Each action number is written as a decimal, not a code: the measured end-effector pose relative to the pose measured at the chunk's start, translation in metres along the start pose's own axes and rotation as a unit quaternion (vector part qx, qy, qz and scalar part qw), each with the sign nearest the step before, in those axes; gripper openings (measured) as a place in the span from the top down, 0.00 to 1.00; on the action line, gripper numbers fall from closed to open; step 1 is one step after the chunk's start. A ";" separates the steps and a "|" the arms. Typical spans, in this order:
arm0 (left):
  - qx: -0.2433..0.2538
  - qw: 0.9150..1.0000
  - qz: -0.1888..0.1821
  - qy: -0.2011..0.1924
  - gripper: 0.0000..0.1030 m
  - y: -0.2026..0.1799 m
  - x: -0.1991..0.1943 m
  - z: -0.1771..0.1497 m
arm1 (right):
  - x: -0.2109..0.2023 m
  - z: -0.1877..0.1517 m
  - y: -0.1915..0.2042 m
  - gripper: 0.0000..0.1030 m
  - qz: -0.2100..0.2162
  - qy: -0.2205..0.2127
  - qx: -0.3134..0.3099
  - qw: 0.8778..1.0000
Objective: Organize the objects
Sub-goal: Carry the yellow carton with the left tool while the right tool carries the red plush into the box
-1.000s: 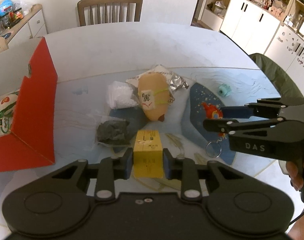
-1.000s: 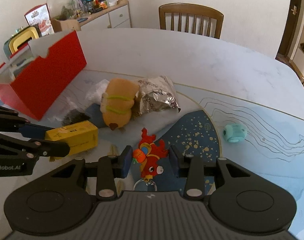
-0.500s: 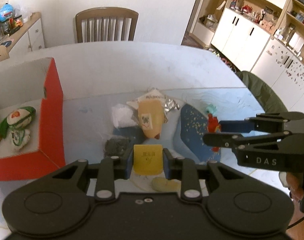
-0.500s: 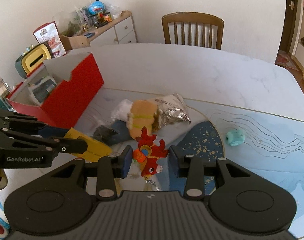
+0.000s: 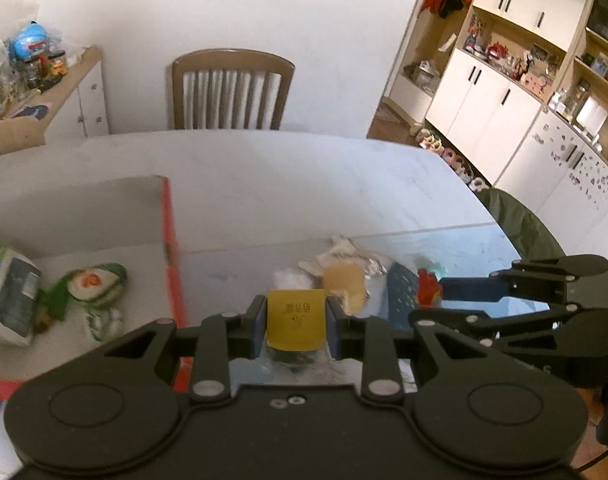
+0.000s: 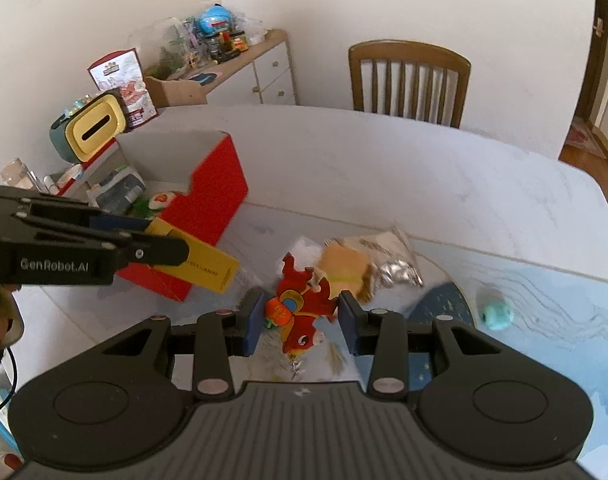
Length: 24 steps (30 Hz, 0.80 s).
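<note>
My left gripper [image 5: 296, 322] is shut on a yellow box [image 5: 296, 318] and holds it well above the table, just right of the red storage box [image 5: 172, 248]. In the right wrist view the yellow box [image 6: 200, 266] hangs in front of the red box [image 6: 208, 200]. My right gripper [image 6: 300, 318] is shut on a red fish keychain toy [image 6: 302, 312], lifted above the table. In the left wrist view the fish [image 5: 428, 290] shows at the right gripper's fingertips. A tan plush toy [image 6: 346, 270] lies on the table below.
The red box holds snack packets [image 5: 96, 284]. A silver foil bag [image 6: 396, 270], a white wad [image 5: 292, 278] and a small teal toy [image 6: 496, 314] lie on the blue mat [image 6: 544, 300]. A wooden chair [image 5: 232, 92] stands at the far side.
Both grippers have risen with their objects. The left one has moved toward the red box, whose inside has come into view. The table objects look smaller and lower.
</note>
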<state>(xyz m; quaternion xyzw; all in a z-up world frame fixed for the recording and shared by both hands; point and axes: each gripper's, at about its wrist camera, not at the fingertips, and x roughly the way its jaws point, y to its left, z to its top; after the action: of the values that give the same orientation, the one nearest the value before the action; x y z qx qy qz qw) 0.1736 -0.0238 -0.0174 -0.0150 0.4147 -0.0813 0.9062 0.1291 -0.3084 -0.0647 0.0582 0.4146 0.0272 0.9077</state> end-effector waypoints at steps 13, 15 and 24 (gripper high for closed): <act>-0.033 0.999 0.023 -0.026 0.73 0.076 -0.036 0.025 | 0.015 0.060 0.075 0.62 0.027 -0.020 -0.054 0.998; -0.036 0.999 0.027 -0.028 0.73 0.086 -0.039 0.025 | 0.019 0.068 0.087 0.62 0.032 -0.022 -0.061 0.997; -0.047 0.997 0.051 -0.019 0.73 0.139 -0.046 0.023 | 0.050 0.096 0.138 0.62 0.051 -0.014 -0.078 0.996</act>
<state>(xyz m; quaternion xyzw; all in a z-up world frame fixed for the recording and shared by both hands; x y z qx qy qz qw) 0.1801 0.1201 0.0183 -0.0382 0.4008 -0.0155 0.9152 0.2348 -0.1748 -0.0220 0.0081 0.3946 0.1047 0.9128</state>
